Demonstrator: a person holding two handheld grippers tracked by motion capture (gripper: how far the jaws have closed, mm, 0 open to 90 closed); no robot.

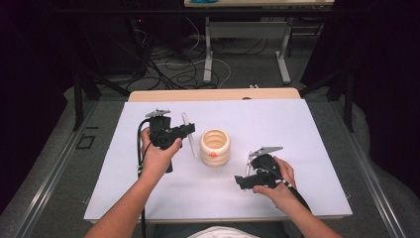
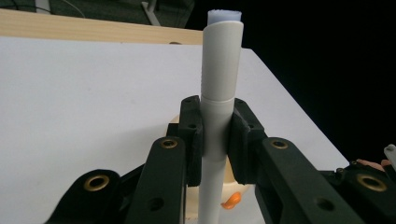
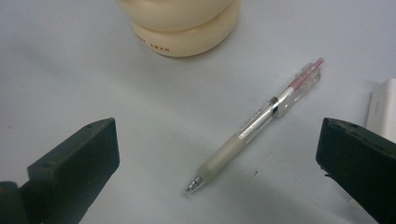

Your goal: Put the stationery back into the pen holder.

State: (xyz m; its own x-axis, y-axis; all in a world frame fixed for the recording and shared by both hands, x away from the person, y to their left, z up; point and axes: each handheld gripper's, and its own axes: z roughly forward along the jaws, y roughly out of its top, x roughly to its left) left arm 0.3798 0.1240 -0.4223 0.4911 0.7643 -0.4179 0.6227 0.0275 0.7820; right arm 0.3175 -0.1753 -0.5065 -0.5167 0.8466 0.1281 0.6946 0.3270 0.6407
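My left gripper (image 1: 189,130) is held above the white table sheet (image 1: 297,129), left of a cream ribbed cup (image 1: 215,147). It is shut on a white marker (image 1: 188,141) that stands nearly upright between its jaws (image 2: 219,93). Under the left gripper (image 2: 215,122) the cup with an orange mark (image 2: 231,199) peeks out. My right gripper (image 1: 241,181) hovers low, right of and nearer than the cup. In the right gripper view the right gripper (image 3: 218,140) is open, with a clear pen (image 3: 254,126) with a pink end lying on the sheet between its jaws, untouched. The cup (image 3: 180,28) stands beyond it.
A white flat object (image 3: 380,109) lies at the right edge of the right gripper view. The wooden table edge (image 1: 213,94) runs behind the sheet. On the floor beyond are cables (image 1: 173,69) and another table's legs (image 1: 285,59).
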